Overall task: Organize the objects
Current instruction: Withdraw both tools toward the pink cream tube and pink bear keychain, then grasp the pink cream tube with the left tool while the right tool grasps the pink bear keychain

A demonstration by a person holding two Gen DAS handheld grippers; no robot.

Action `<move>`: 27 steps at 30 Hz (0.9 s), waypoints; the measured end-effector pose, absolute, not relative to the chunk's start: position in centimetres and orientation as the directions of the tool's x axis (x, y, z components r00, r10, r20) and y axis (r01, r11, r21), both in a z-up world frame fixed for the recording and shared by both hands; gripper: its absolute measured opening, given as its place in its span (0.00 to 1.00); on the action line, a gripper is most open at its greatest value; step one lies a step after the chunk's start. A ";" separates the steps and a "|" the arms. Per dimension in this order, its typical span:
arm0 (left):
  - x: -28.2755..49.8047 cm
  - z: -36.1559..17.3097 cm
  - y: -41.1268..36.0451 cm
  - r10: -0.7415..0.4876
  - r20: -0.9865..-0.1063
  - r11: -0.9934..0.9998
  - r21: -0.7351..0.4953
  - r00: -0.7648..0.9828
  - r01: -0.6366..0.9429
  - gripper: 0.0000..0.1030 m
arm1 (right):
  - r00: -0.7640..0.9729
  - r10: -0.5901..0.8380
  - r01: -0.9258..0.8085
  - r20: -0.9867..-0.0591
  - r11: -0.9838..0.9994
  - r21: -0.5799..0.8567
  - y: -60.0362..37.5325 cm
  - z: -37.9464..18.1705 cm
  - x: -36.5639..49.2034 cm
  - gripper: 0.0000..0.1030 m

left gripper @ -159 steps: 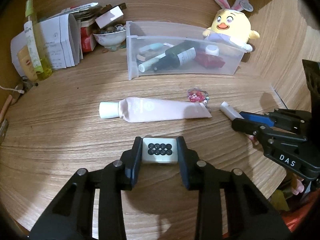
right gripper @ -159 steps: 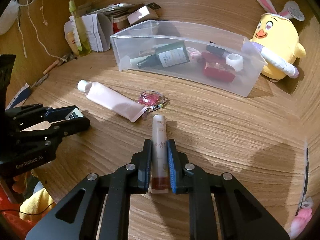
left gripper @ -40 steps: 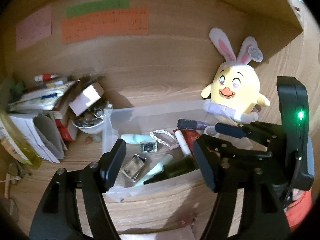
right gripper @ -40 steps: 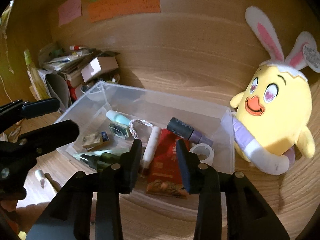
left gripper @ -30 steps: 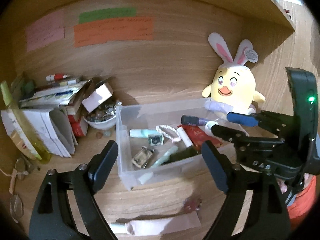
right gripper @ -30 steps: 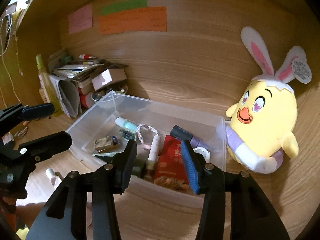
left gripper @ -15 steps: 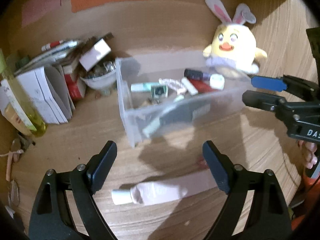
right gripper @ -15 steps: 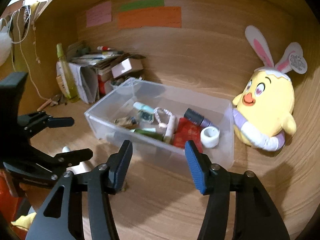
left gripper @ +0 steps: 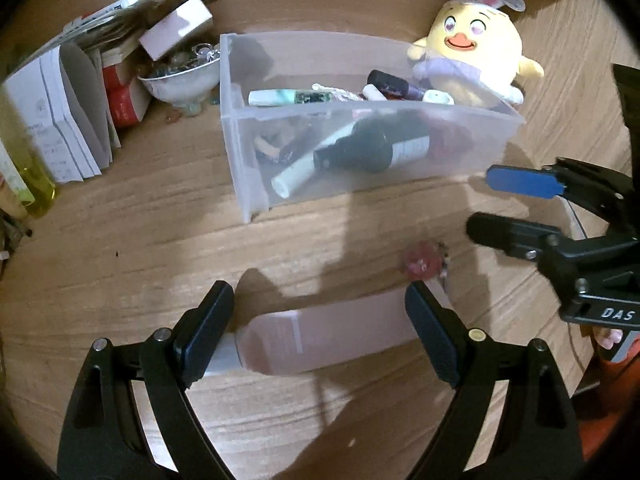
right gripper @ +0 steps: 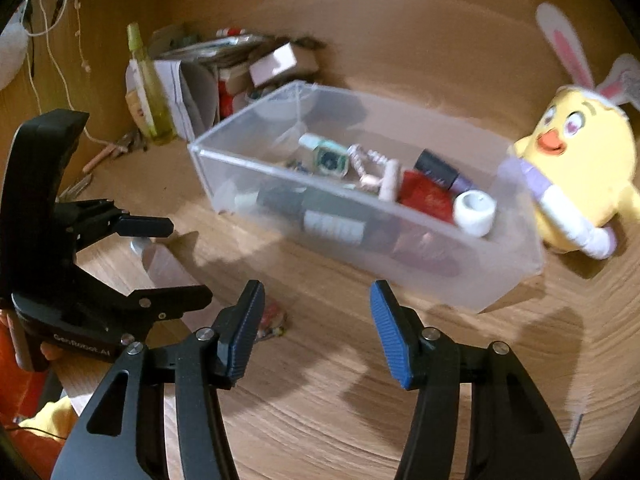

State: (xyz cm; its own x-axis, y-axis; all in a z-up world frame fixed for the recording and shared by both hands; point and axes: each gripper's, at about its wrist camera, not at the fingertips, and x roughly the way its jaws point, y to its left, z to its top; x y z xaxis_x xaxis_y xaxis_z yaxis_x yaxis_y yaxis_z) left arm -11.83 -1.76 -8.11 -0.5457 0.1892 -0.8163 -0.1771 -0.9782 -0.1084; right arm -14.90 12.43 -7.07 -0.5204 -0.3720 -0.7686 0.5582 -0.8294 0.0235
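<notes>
my left claw (left gripper: 318,334): apart, straddling pink tube (left gripper: 332,332) lying on surface (left gripper: 140,248), no contact | my right claw (right gripper: 314,332): jaws just widened, empty, near pink trinket (right gripper: 272,320) | clear bin (left gripper: 472,148): behind both

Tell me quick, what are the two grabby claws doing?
Left gripper: open, empty, over the pink tube.
Right gripper: open, empty, jaws just widened.

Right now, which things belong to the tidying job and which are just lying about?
Job:
- clear bin, already holding bottles and tubes
- pink tube on the desk
- red trinket beside it
- left gripper, right gripper, both open

Lying about:
- chick plush
- bowl
- papers
- yellow bottle
</notes>
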 end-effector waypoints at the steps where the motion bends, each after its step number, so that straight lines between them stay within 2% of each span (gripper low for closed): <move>1: -11.6 -8.1 -1.8 0.191 -0.816 -0.978 -0.108 -0.546 -0.181 0.85 | -0.514 -0.371 0.561 -0.773 -0.827 0.023 12.2 -7.3 -14.9 0.50; 9: -9.0 -8.2 -2.4 0.223 -0.818 -0.970 -0.130 -0.531 -0.207 0.85 | -0.464 -0.358 0.589 -0.810 -0.808 0.020 10.4 -9.0 -15.2 0.50; 18: -8.5 -7.8 -3.0 0.198 -0.819 -0.971 -0.088 -0.539 -0.224 0.85 | -0.444 -0.367 0.594 -0.818 -0.804 0.038 9.1 -9.7 -15.7 0.49; 24: -9.7 -8.9 -1.5 0.175 -0.839 -0.962 -0.035 -0.515 -0.270 0.85 | -0.466 -0.331 0.575 -0.821 -0.818 0.004 9.4 -9.7 -15.9 0.22; 27: -9.3 -8.9 -1.2 0.157 -0.842 -0.961 -0.010 -0.517 -0.276 0.85 | -0.475 -0.322 0.573 -0.819 -0.820 -0.009 9.7 -9.7 -15.6 0.20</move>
